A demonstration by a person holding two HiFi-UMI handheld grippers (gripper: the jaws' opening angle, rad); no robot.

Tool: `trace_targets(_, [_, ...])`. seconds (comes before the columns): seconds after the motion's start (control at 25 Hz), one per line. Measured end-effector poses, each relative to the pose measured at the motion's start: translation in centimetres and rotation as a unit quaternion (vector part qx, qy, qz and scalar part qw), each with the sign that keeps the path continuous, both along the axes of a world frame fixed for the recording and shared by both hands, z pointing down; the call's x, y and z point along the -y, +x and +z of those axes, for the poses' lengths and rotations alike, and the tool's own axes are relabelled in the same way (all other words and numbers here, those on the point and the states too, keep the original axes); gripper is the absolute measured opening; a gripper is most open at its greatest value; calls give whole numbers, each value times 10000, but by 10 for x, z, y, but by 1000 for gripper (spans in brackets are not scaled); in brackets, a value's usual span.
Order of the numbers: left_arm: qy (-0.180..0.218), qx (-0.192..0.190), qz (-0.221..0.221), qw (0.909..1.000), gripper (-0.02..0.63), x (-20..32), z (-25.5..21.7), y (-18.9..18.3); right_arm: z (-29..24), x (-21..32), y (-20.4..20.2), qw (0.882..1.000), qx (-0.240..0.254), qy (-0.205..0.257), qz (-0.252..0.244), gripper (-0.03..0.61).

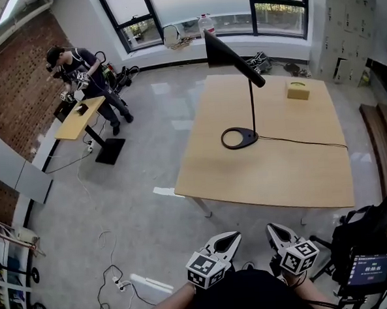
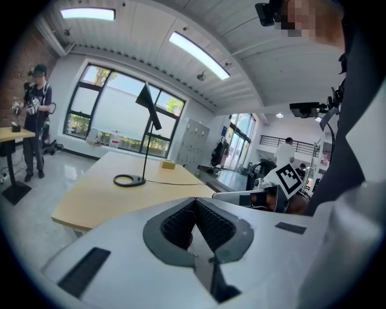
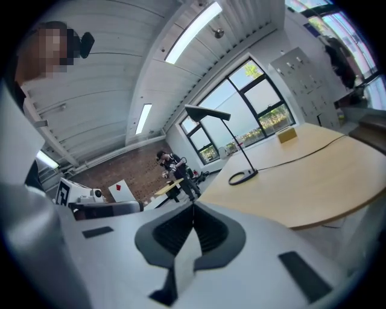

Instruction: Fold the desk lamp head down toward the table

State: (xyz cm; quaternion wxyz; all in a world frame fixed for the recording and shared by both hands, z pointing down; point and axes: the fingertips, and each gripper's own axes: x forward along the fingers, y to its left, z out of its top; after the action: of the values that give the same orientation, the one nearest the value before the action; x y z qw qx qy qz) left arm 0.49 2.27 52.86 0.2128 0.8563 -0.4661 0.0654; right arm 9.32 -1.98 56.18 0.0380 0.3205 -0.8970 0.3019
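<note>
Both hands sit low and close to the body, side by side. The left gripper and right gripper point forward and slightly down toward the table, each with its jaws pressed together on nothing. The desk lamp stands well apart from them, about mid-table (beyond the near edge). It is black, with a ring base, a thin upright stem and a long head raised at a slant. The joint is too small to make out.
</note>
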Motion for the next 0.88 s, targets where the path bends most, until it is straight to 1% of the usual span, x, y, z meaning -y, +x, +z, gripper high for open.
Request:
trace_targets(0.16, [9, -96, 185, 9998, 5, 31, 0, -13, -3, 26, -8, 9996, -122, 39, 244, 5])
trace_targets(0.28, [-25, -65, 212, 9998, 5, 56, 0, -33, -7, 47, -20, 9990, -196, 77, 395, 5])
trace_targets(0.4, [-15, -137, 218, 9997, 5, 85, -1, -56, -9, 72, -36, 9983, -252, 90, 527, 5])
trace_targets(0.72, [236, -391, 116, 9989, 5, 147, -13, -114, -23, 132, -62, 9944, -452, 261, 922, 5])
trace_targets(0.88, [408, -506, 69, 9979, 5, 174, -31, -137, -40, 162, -70, 9917, -489, 438, 1109, 5])
